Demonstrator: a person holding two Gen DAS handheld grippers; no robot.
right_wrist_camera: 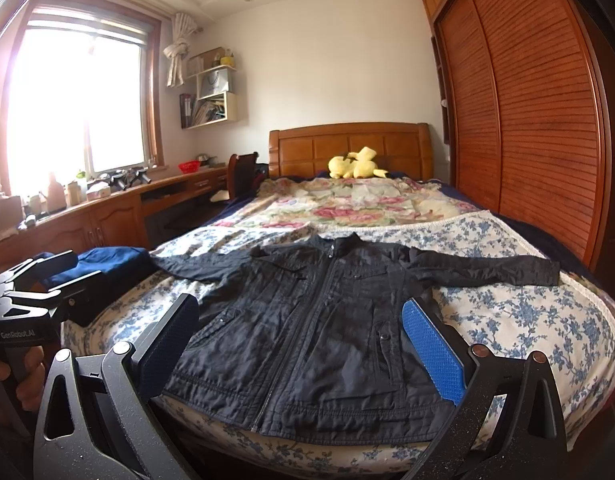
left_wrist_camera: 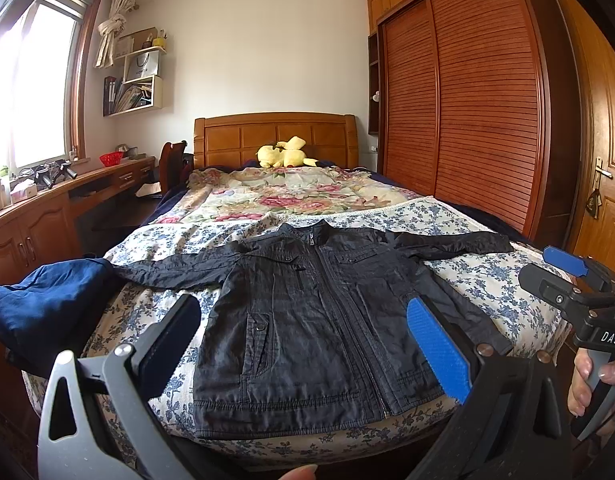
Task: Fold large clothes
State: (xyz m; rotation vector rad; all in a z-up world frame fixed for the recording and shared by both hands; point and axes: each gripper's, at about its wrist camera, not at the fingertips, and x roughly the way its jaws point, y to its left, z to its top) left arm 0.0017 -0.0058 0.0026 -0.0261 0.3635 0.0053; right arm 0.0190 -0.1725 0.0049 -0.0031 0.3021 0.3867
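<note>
A black zip jacket (left_wrist_camera: 315, 320) lies flat, front up, on the foot of the bed with both sleeves spread out sideways; it also shows in the right wrist view (right_wrist_camera: 327, 340). My left gripper (left_wrist_camera: 303, 312) is open and empty, held above the jacket's hem. My right gripper (right_wrist_camera: 299, 312) is open and empty, also above the hem. The right gripper shows at the right edge of the left wrist view (left_wrist_camera: 571, 276). The left gripper shows at the left edge of the right wrist view (right_wrist_camera: 51, 276).
The bed has a blue-flowered sheet (left_wrist_camera: 487, 276) and a pink floral quilt (left_wrist_camera: 283, 196). A dark blue garment (left_wrist_camera: 47, 304) lies at the bed's left corner. A yellow plush toy (left_wrist_camera: 285, 154) sits by the headboard. A wooden wardrobe (left_wrist_camera: 467, 120) stands right, a desk (left_wrist_camera: 47, 216) left.
</note>
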